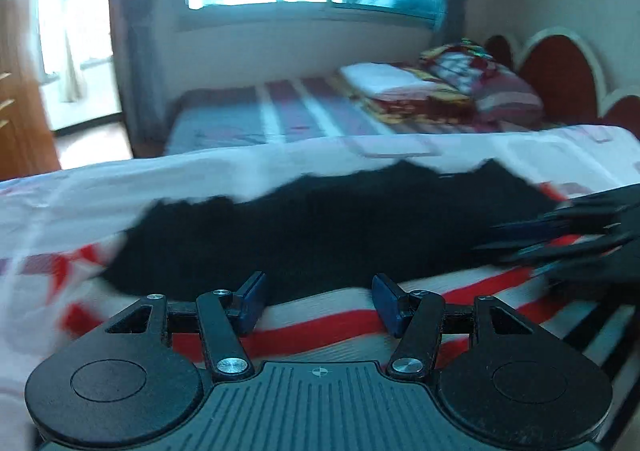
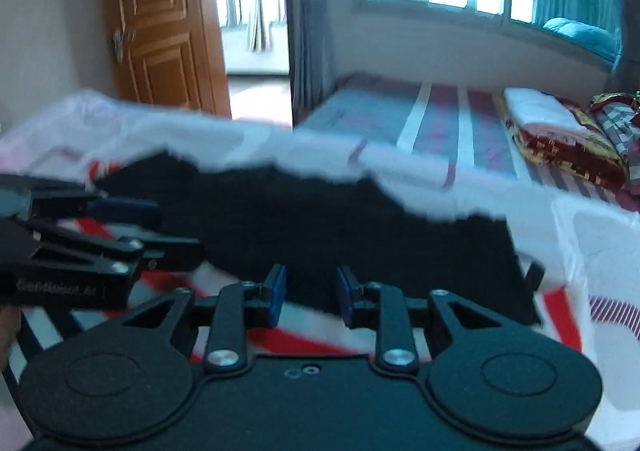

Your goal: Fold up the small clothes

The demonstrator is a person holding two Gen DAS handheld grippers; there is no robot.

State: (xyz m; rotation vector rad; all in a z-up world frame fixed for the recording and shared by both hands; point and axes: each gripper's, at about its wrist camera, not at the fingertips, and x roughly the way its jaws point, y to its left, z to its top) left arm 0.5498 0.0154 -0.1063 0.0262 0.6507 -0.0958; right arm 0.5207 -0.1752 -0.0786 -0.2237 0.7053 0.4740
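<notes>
Black garment [image 1: 332, 231] lies flat on striped bedsheet [image 1: 340, 327], long axis left-right. Left tongs [image 1: 318, 301] and right tongs [image 2: 311, 297] both gape, empty; lettering on the left tongs is blurred, unreadable.

Motion blur smears the black garment [image 1: 332, 227] so its shape and folds cannot be told — the right gripper [image 1: 516, 237] runs off the frame edge, its jaw gap unreadable there
</notes>
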